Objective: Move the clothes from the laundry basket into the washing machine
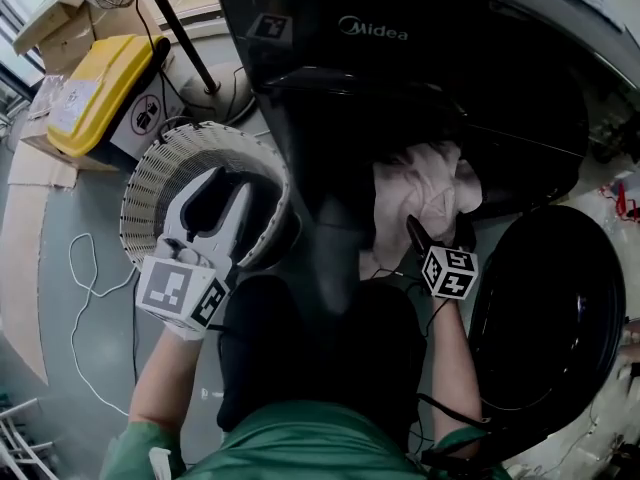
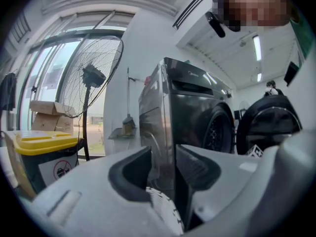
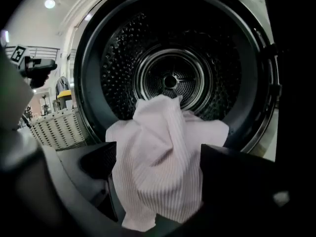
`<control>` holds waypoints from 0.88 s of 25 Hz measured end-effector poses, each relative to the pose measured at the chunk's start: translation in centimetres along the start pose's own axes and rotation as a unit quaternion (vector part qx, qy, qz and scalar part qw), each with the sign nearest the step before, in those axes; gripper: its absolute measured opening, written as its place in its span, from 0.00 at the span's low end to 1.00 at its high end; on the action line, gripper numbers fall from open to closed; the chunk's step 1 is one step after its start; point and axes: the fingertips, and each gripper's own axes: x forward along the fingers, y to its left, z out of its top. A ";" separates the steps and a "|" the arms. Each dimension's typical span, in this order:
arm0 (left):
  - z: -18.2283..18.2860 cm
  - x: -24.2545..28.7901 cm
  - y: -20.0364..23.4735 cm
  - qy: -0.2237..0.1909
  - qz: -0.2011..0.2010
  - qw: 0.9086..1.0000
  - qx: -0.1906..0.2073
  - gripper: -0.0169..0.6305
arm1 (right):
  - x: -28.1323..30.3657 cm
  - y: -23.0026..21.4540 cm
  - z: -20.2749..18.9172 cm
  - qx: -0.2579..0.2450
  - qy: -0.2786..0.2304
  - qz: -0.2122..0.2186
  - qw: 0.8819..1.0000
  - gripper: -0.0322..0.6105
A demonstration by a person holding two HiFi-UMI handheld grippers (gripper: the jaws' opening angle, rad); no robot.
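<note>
1. Right gripper [image 1: 420,226] is at the mouth of the washing machine [image 1: 400,68]. Its jaws are spread wide, and neither pad visibly presses on anything.
2. The garment [image 3: 163,157] is pale pink with a fine stripe. In the right gripper view it sits between the two spread jaws, loose rather than pinched.
3. Garment position: bunched on the lip of the drum [image 3: 170,78], half in and half out. The top peak is inside the opening and the bottom hem hangs out at 6 o'clock toward the claw.
4. Key relation: the garment lies dead ahead of the right claw at 12 o'clock. Its long axis runs 12 to 6 in the right gripper view, in line with the drum centre.
5. Judgement: the garment is dropped but not fully in. The next move is probably a shove toward 12 to clear the lip, or else the door [image 1: 550,318] could catch the hanging hem.
6. Left gripper [image 1: 230,183] has its jaws apart with nothing between them. It hangs over the laundry basket [image 1: 150,178], at 9 o'clock from the machine mouth in the head view.
7. The right hand is the nearer one to the garment; the left is well apart from it.
8. The basket interior is dark under the left claw, so I cannot tell if more clothes remain.
9. The left gripper view shows only a bit of white basket rim [image 2: 165,211] below the jaws and the machine's side beyond.
</note>
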 end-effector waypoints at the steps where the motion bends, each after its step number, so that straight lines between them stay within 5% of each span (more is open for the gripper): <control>1: 0.0 0.1 -0.1 0.000 -0.001 1.000 -0.001 0.27 | 0.4 0.0 -1.2 0.000 0.016 0.001 1.000 0.85; 6: 0.2 -0.1 -0.5 0.002 -0.005 1.000 0.005 0.27 | 3.9 0.3 -5.3 0.007 0.075 0.011 0.997 0.85; 9: 0.0 -0.7 -0.1 0.005 0.004 1.000 0.008 0.27 | 4.7 -0.6 -5.3 0.012 0.088 -0.026 0.996 0.81; 12: -0.1 -1.4 0.6 0.003 0.018 1.000 -0.001 0.27 | 3.8 -1.6 -4.5 0.022 0.087 -0.046 0.995 0.40; 15: 0.0 -1.8 0.7 -0.001 0.024 1.000 -0.007 0.27 | 2.6 -1.5 -1.5 0.018 0.037 -0.039 0.998 0.15; 22: 1.6 -3.3 0.5 -0.008 0.034 0.999 0.013 0.27 | 1.5 -0.6 13.9 -0.010 -0.135 -0.020 0.991 0.11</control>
